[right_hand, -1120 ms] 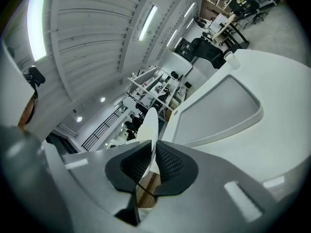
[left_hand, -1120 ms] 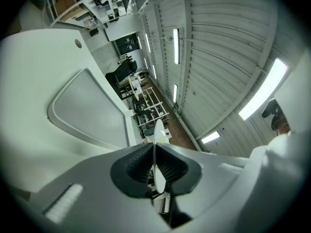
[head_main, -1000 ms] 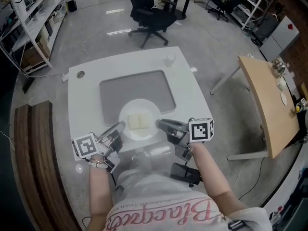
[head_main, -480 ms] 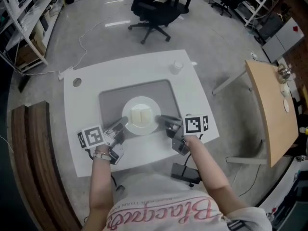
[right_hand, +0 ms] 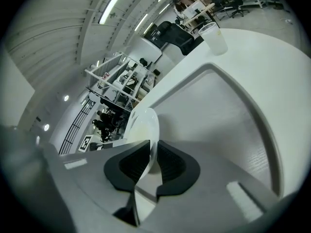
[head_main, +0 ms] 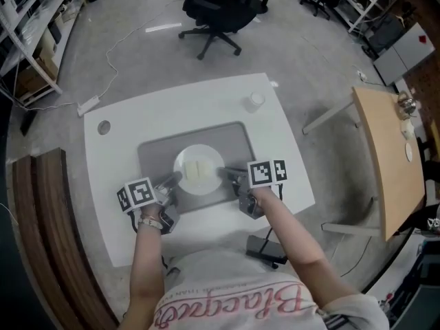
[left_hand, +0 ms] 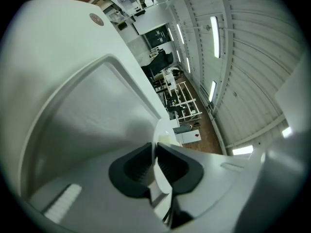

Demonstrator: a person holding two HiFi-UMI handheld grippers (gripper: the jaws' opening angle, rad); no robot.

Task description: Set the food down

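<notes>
A round white plate point(head_main: 199, 187) with a pale square piece of food point(head_main: 196, 167) rests low over the grey mat point(head_main: 155, 163) on the white table point(head_main: 137, 126). My left gripper point(head_main: 175, 178) grips its left rim and my right gripper point(head_main: 223, 172) its right rim. In the left gripper view the plate's rim point(left_hand: 158, 135) runs between the dark pads of the left gripper point(left_hand: 154, 161). In the right gripper view the plate point(right_hand: 143, 125) stands edge-on inside the right gripper point(right_hand: 151, 164). Both pairs of jaws have just been opening a little, with the rim still between them.
A clear plastic cup point(head_main: 255, 102) stands at the table's far right corner, and a round cable hole point(head_main: 104, 126) is at the far left. A black office chair point(head_main: 216, 9) stands beyond the table. A wooden table point(head_main: 385, 157) is to the right, a bench point(head_main: 41, 239) to the left.
Both grippers carried the plate forward and down, from above the table's near edge to the grey mat. The plate now sits level on the mat's near half.
</notes>
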